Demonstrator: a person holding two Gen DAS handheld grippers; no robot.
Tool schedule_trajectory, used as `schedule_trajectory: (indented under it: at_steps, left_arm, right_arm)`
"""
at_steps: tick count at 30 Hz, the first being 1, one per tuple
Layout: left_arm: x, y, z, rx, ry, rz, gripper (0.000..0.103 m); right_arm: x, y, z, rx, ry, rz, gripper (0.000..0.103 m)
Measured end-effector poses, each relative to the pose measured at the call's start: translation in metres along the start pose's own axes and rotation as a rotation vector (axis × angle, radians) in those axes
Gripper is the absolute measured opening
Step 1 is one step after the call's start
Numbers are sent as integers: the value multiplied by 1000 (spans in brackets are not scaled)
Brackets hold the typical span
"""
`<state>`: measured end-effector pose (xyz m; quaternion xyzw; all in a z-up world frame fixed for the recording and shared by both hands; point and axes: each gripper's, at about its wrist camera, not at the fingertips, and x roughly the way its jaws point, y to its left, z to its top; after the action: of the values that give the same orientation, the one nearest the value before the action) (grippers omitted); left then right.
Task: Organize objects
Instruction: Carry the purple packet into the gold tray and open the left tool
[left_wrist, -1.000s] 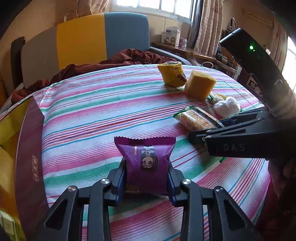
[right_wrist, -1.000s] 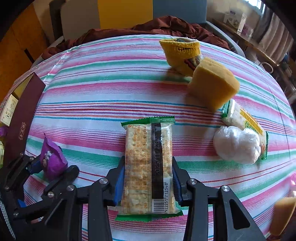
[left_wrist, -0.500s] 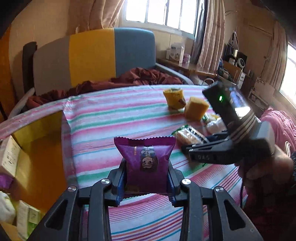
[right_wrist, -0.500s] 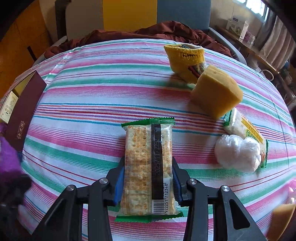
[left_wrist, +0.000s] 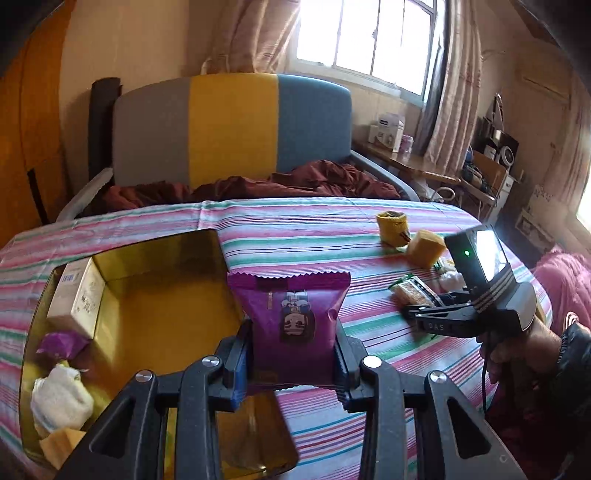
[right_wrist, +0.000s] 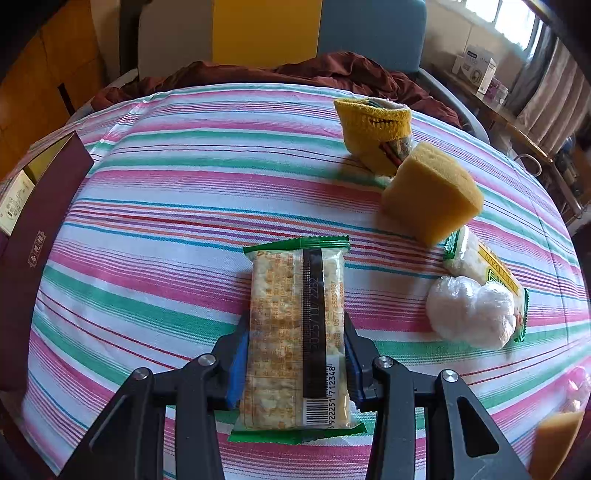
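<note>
My left gripper (left_wrist: 291, 354) is shut on a purple snack packet (left_wrist: 290, 317) and holds it high over the near right edge of an open gold-lined box (left_wrist: 162, 314). My right gripper (right_wrist: 295, 354) is shut on a green-edged cracker packet (right_wrist: 295, 332) low over the striped tablecloth (right_wrist: 166, 229). In the left wrist view the right gripper (left_wrist: 417, 310) shows to the right with that cracker packet (left_wrist: 412, 293). A yellow sock (right_wrist: 373, 129), a yellow sponge (right_wrist: 430, 192), a white plastic-wrapped lump (right_wrist: 469, 314) and a second green packet (right_wrist: 484, 258) lie at the right.
The box holds a cream carton (left_wrist: 75, 291), a purple wrapper (left_wrist: 61, 341), a white cloth (left_wrist: 59, 398) and a yellow piece (left_wrist: 61, 446). Its maroon lid (right_wrist: 40, 229) stands at the table's left. A sofa (left_wrist: 236, 129) with a maroon cloth (left_wrist: 258, 184) is behind the table.
My left gripper has risen and swung left with the purple packet, from low over the cloth to above the open box. My right gripper and the cracker packet have hardly moved.
</note>
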<state>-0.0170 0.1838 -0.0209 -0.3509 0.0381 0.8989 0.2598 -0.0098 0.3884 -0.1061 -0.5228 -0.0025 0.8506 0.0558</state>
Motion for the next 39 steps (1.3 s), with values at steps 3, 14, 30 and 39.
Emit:
schedule_trajectory:
  at_steps: [3, 14, 30, 39]
  left_arm:
    - [-16, 31, -1, -53, -21, 21, 36]
    - [-71, 176, -31, -296, -47, 249, 36]
    - [-13, 173, -22, -306, 64, 184, 36]
    - [36, 170, -30, -224, 191, 296, 40]
  right_arm:
    - [0, 2, 1, -6, -3, -9, 43]
    - [1, 6, 2, -25, -4, -23, 43]
    - [0, 7, 2, -39, -6, -38, 43]
    - [1, 6, 2, -38, -7, -36, 43]
